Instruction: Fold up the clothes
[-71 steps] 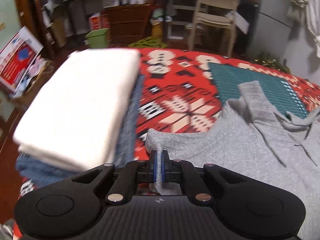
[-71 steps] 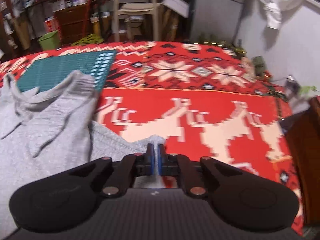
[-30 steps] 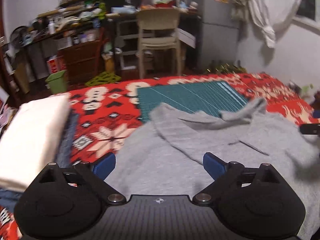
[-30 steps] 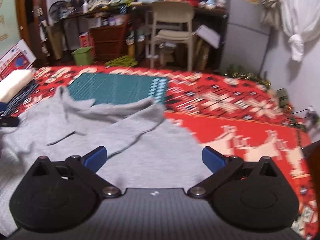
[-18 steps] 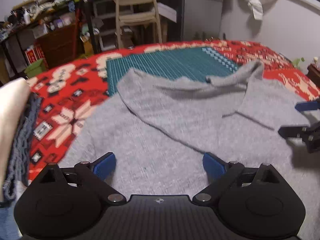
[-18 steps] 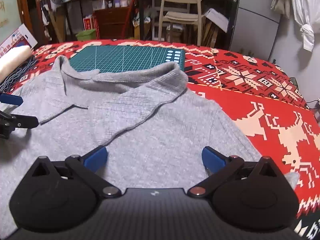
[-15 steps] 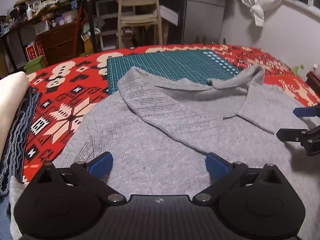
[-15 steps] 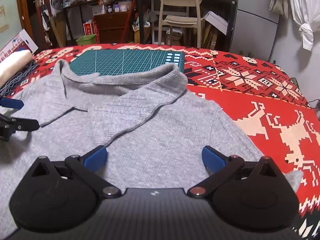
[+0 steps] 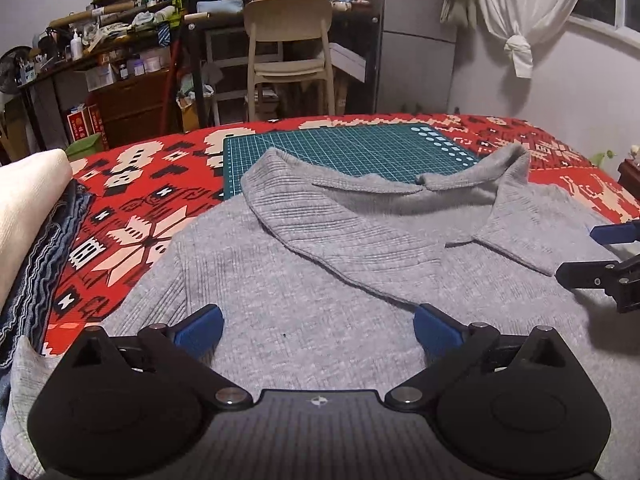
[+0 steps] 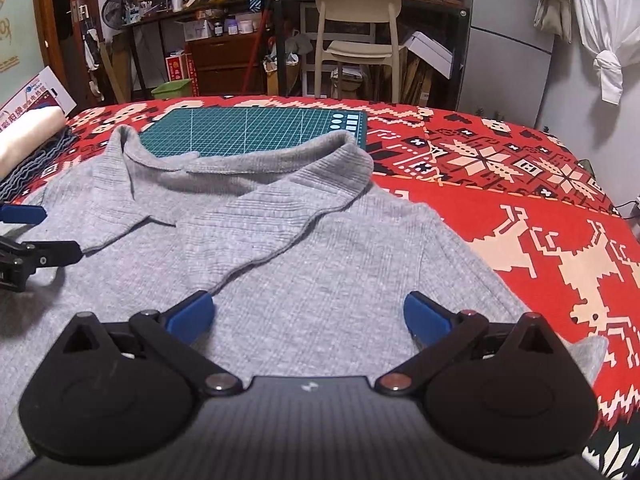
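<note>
A grey ribbed sweater point(image 9: 340, 280) with a wide collar lies flat on the red patterned cloth point(image 9: 132, 216), collar toward the far side; it also fills the right wrist view, sweater point(image 10: 280, 248). My left gripper point(image 9: 318, 326) hovers open over its left chest with nothing between the blue pads. My right gripper point(image 10: 306, 316) is open over the right chest, also empty. Each gripper shows at the edge of the other's view: right gripper point(image 9: 600, 252), left gripper point(image 10: 28, 236).
A green cutting mat point(image 9: 340, 152) lies under the collar. A stack of folded clothes point(image 9: 28, 216), cream on top of blue, sits at the left edge. Behind the table stand a chair point(image 9: 288, 52), cluttered shelves and a fridge.
Both grippers let go of the sweater's hem corners, opened and moved in over the chest. In the last half second they barely shifted.
</note>
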### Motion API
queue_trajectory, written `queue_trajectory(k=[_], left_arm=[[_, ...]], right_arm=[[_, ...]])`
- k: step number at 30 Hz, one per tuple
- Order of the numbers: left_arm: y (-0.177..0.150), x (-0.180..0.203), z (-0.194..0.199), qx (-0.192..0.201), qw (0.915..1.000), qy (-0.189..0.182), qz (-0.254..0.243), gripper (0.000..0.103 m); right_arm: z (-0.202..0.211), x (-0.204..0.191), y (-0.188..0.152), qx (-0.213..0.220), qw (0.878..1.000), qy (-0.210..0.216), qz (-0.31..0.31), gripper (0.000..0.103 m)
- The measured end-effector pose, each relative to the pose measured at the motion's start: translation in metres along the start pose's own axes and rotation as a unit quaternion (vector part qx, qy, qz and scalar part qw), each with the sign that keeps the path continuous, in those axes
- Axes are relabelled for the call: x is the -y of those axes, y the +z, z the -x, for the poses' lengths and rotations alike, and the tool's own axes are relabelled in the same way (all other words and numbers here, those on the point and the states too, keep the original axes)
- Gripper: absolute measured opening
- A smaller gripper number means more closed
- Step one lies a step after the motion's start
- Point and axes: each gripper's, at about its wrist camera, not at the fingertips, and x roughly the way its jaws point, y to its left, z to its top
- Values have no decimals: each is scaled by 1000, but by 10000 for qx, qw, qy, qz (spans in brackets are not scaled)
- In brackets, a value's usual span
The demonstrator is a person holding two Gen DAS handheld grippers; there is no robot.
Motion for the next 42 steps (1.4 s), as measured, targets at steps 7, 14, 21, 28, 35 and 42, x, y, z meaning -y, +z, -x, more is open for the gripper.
queue_trajectory(k=[7,14,21,28,35,42], left_arm=[[19,-6,11,-70,9985,-183,-505,95],[53,-44,18,200,9978,-443,-443,90],[86,-86,-20,-80,9948,-1020,-9,67],[88,-96,-47,-397,9865,-1489,-552,61],[85,-89,-66,-621,9812,-1688,-703,62],[85,-95,-54,-671,9852,-1468,-579,2]], right_arm=[[12,13,18,4,9995,303,124,102],[13,45,59,146,9977,551,365,85],[-31,62,88,-200,9901,751,1170,56],[-58,73,98,-341,9849,1258,1138,51],[-67,75,94,-533,9855,1360,864,45],[-48,62,94,-496,9874,1263,809,9]])
